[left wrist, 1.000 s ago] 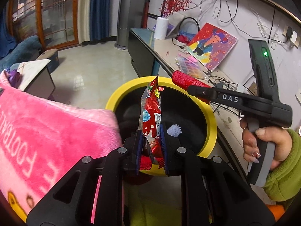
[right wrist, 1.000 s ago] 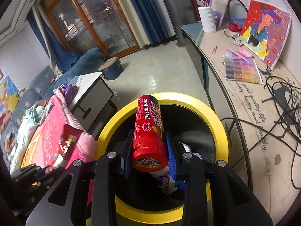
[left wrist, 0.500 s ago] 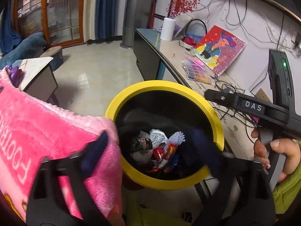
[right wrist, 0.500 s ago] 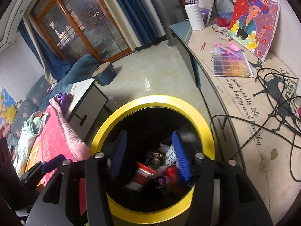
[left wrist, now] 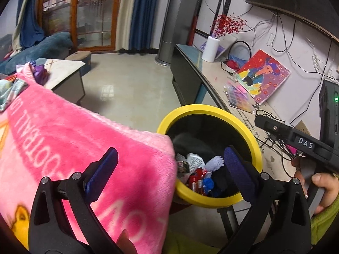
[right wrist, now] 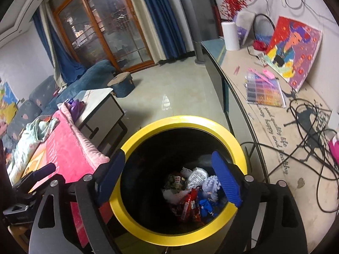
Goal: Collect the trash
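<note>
Both hand-held grippers are hovering above the yellow-rimmed bin (right wrist: 182,120), pointing down into it. The left hand-held gripper (left wrist: 169,169) is standing fully released, nothing between its blue pads (left wrist: 101,174); one pad is showing in front of the pink blanket (left wrist: 74,139), the other over the bin mouth. The right hand-held gripper (right wrist: 169,176) has just been opening its jaws and is now also released, with nothing between its fingers. The trash (right wrist: 192,194) is lying at the bottom of the bin: red wrappers, white crumpled pieces, blue scraps (single items are hard to tell apart). A hand (left wrist: 317,186) in a green sleeve is gripping the right unit's handle. The bin is standing between the blanket and the curved worktop (right wrist: 275,131) with its tangled cables (right wrist: 307,131).
</note>
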`<state>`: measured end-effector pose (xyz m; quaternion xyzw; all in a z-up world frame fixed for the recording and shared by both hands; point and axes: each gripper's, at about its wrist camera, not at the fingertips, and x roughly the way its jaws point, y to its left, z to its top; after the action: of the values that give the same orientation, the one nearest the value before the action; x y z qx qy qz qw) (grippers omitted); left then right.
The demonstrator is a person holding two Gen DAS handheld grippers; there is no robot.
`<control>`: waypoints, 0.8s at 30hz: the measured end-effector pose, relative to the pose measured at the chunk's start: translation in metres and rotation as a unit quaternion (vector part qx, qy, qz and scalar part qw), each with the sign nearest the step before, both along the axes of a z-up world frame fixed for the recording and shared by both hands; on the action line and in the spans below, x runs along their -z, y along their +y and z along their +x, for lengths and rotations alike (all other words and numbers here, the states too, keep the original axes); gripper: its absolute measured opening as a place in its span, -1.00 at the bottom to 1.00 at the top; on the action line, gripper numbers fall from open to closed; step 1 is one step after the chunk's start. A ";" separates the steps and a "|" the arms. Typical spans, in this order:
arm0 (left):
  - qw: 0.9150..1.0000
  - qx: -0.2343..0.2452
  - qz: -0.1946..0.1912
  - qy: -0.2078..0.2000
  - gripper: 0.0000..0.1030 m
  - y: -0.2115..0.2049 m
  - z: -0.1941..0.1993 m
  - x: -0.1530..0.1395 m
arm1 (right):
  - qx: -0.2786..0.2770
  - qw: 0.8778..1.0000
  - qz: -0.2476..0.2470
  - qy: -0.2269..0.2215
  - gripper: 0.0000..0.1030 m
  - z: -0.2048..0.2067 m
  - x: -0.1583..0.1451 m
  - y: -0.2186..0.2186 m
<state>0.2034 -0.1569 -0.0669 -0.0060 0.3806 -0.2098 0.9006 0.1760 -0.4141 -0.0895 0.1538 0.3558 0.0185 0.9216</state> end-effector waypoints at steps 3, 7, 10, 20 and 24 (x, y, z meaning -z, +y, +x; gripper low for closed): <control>1.000 -0.008 0.000 -0.004 0.78 0.009 -0.005 -0.001 | -0.005 1.000 -0.011 -0.008 0.66 -0.003 -0.006 0.009; 1.000 -0.023 -0.003 -0.010 0.78 0.024 -0.010 -0.005 | -0.015 1.000 -0.018 -0.018 0.71 -0.008 -0.012 0.024; 0.999 -0.036 -0.006 -0.014 0.78 0.036 -0.014 -0.010 | -0.028 0.999 -0.026 -0.024 0.76 -0.012 -0.017 0.039; 0.995 -0.090 -0.021 -0.032 0.78 0.087 -0.034 -0.028 | -0.056 0.998 -0.020 -0.026 0.87 -0.030 -0.030 0.085; 0.993 -0.105 -0.023 -0.038 0.78 0.102 -0.043 -0.034 | -0.078 0.996 -0.039 -0.032 0.87 -0.038 -0.031 0.110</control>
<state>0.1599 -0.0546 -0.0333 -0.0586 0.3383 -0.1229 0.9311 0.1378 -0.3037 -0.0582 0.0888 0.3379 0.0808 0.9335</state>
